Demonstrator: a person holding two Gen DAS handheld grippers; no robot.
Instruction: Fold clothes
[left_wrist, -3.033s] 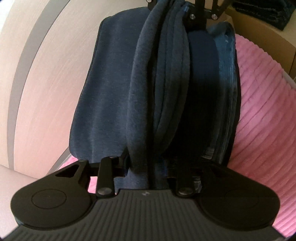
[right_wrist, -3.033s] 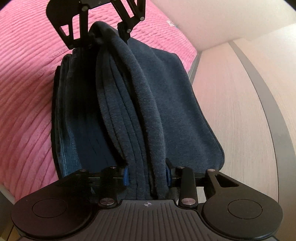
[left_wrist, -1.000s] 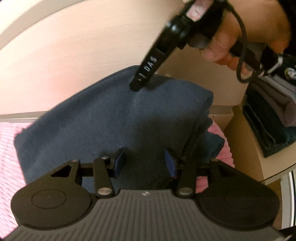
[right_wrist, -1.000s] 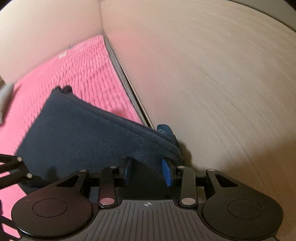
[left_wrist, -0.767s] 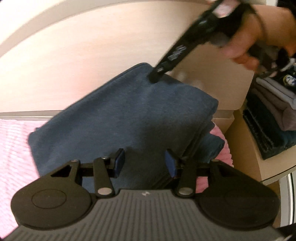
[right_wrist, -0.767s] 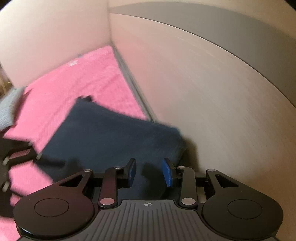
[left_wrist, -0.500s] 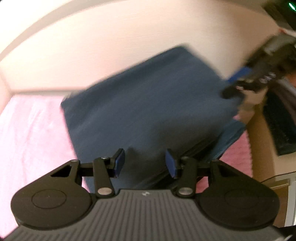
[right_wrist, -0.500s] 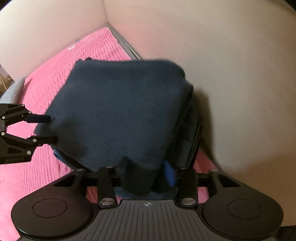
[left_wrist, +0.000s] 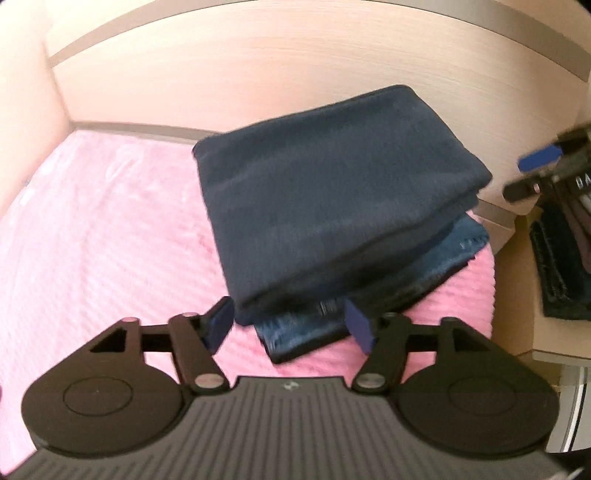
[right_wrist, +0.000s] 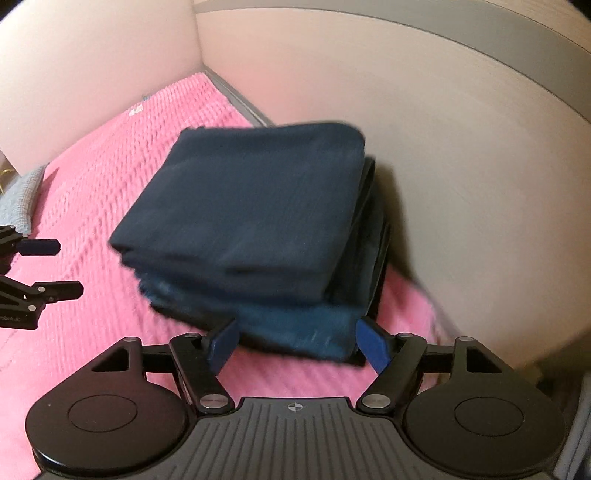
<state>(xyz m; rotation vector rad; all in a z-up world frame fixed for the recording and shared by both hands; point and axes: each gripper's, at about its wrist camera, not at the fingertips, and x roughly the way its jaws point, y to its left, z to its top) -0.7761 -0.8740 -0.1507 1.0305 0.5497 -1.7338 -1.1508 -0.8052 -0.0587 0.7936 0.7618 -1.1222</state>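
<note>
We see folded dark navy garment (left_wrist: 332, 199) lying flat on pink ribbed bedspread, upper centre of left wrist frame, centre of right wrist frame (right_wrist: 251, 206). Thick rectangular bundle, several layers stacked; top layer matte, fleece-like. We note lighter blue layer showing at lower edge. Far edge sits close to pale wooden panel behind.

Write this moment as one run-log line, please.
left gripper: open, just opened, empty | right gripper: open, just opened, empty | folded dark navy fleece garment: lying on pink ribbed bedspread

Both tongs have just opened, leaving the folded navy garment (left_wrist: 332, 192) on the pink cover (left_wrist: 103, 221).
</note>
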